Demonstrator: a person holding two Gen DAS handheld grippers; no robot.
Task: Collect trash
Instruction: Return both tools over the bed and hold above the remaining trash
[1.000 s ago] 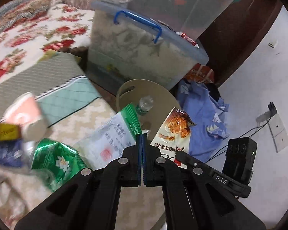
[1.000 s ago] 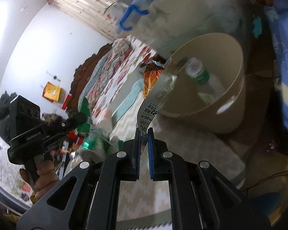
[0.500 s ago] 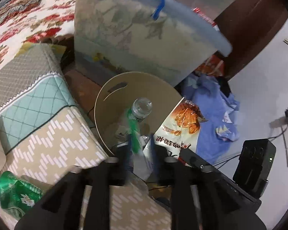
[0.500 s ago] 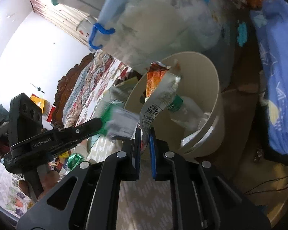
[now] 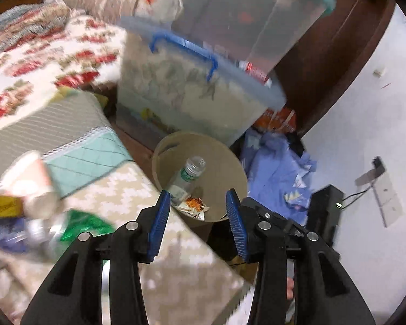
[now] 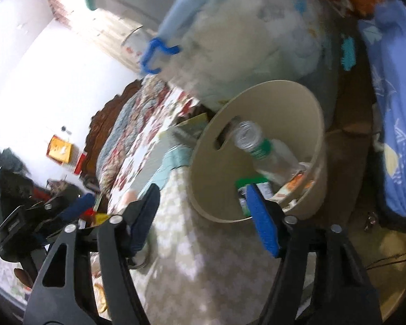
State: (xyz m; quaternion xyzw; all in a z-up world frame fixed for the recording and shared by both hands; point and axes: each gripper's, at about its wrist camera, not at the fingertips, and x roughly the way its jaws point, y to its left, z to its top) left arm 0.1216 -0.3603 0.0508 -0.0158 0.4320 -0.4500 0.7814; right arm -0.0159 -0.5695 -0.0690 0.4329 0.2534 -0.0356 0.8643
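Note:
A beige waste bin (image 5: 230, 159) stands on the floor beside the patterned table; it also shows in the right wrist view (image 6: 292, 103). Inside lie a clear plastic bottle (image 5: 188, 174) with a green label, an orange snack wrapper (image 5: 193, 204) and a green-edged white packet (image 6: 250, 182). My left gripper (image 5: 199, 211) is open and empty above the bin's near rim. My right gripper (image 6: 203, 203) is open and empty, just before the bin. More trash lies blurred on the table at left: a crumpled green wrapper (image 5: 85, 223) and a pink-white cup (image 5: 31, 178).
A large translucent storage box (image 5: 192, 92) with blue handle stands behind the bin, another clear tub (image 5: 246, 13) on top. Blue clothing (image 5: 278, 168) is heaped on the floor at right. A floral bedspread (image 5: 40, 62) lies at left. The other gripper's body (image 6: 21, 216) shows at left.
Both grippers were shut on wrappers, the left on a green-white packet, the right on an orange snack wrapper. Both have opened; the wrappers now lie in the bin. The left view has pulled back.

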